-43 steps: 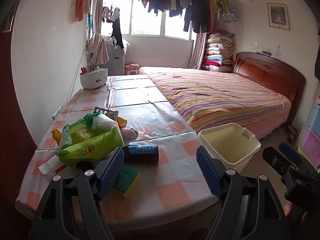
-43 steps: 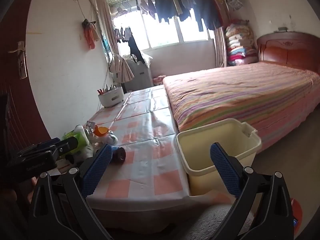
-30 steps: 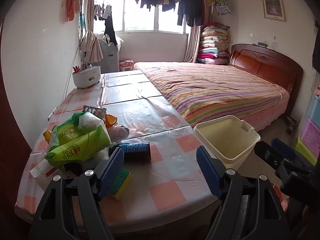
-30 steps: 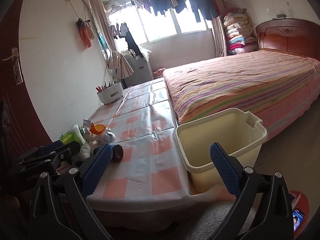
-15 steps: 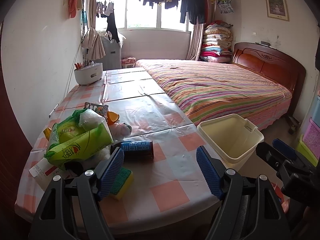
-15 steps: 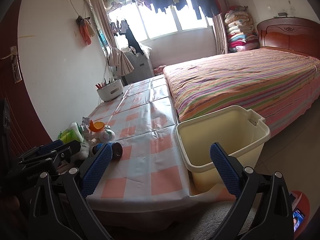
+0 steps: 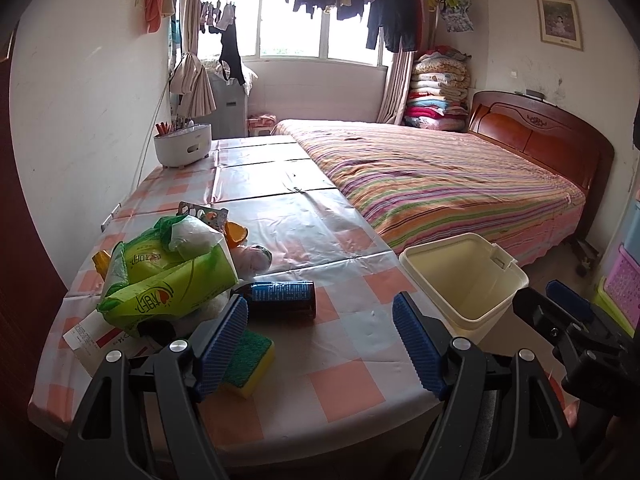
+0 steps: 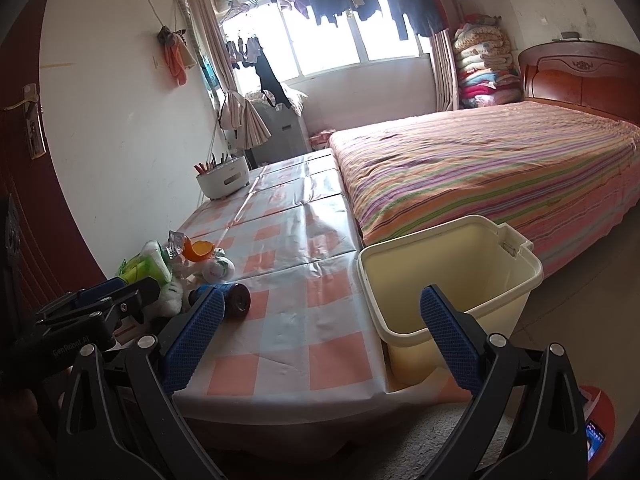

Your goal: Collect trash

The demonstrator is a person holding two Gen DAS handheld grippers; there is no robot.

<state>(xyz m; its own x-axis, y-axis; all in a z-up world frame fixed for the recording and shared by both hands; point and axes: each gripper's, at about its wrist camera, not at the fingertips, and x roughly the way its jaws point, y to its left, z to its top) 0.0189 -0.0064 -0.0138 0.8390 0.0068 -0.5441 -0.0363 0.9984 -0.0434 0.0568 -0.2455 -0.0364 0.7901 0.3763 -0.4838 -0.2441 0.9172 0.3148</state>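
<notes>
Change: the view is sitting much as it was half a second ago; the trash pile, the can and the bin are keeping their places, and neither gripper is closing.
Left gripper [image 7: 320,328]: hovering over the near end of the table [image 7: 348,388], jaws spread wide with nothing between the pads.
Right gripper [image 8: 322,328]: also spread wide and empty, hanging above the table's near edge beside the bin.
Sponge [image 7: 248,358]: lying flat just behind the left gripper's left finger, partly hidden by it.
Dark can [image 7: 282,297]: lying on its side, long axis running left to right across the left wrist view, its round end facing the right gripper; sitting just beyond the left finger.
Green bags [image 7: 168,280]: heaping at the can's left with wrappers and an orange peel [image 8: 199,249] behind.
Bin [image 8: 448,276]: standing upright and open-topped, touching the table's right edge, beside the bed [image 8: 492,160].
</notes>
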